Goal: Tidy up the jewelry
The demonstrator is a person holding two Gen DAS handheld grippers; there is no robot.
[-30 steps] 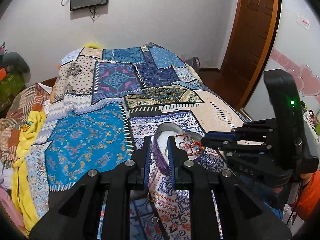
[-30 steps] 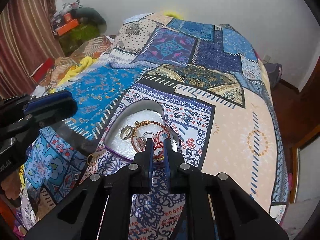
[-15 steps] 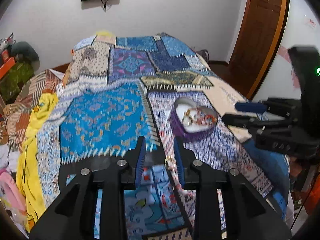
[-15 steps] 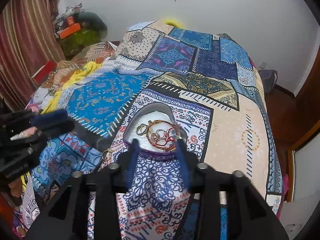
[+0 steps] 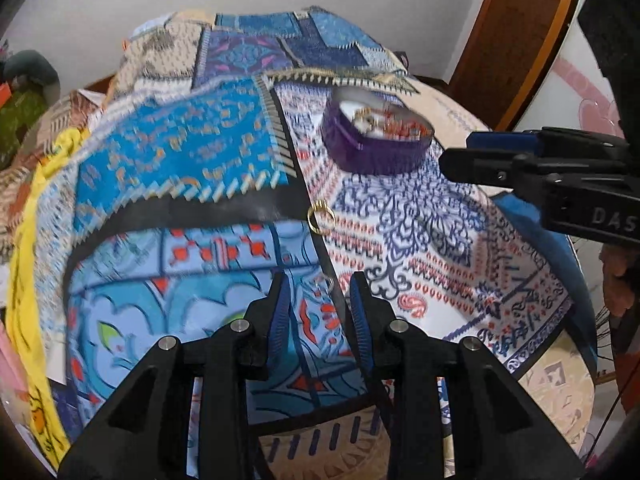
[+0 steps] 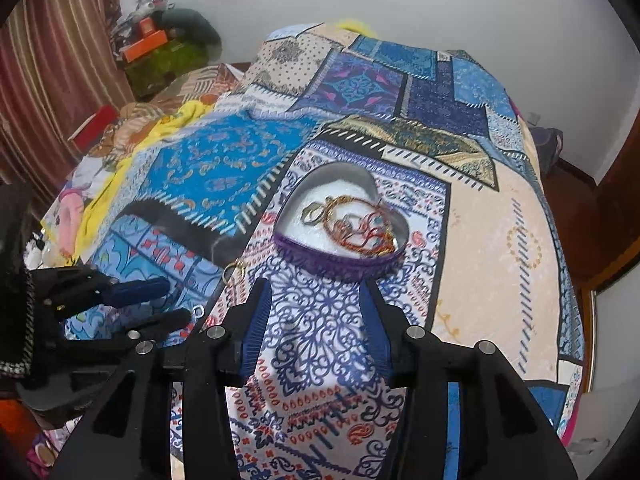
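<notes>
A purple heart-shaped box with a white lining sits on the patterned bedspread, holding red and gold bracelets and a ring. My right gripper stands open just short of the box, with nothing between its fingers. A gold ring and a small silver ring lie loose on the cloth. My left gripper is open low over the bedspread, the silver ring at its fingertips and untouched. The box lies beyond it, and the left gripper shows in the right wrist view.
The bed fills both views. Yellow cloth and piled clothes lie along its left side. A wooden door stands at the far right, striped curtains and cluttered boxes at the far left. The right gripper reaches in beside the box.
Both grippers have gone from shut at the box to open and drawn back from it. The left one sank toward the near bedspread, bringing the loose rings into view.
</notes>
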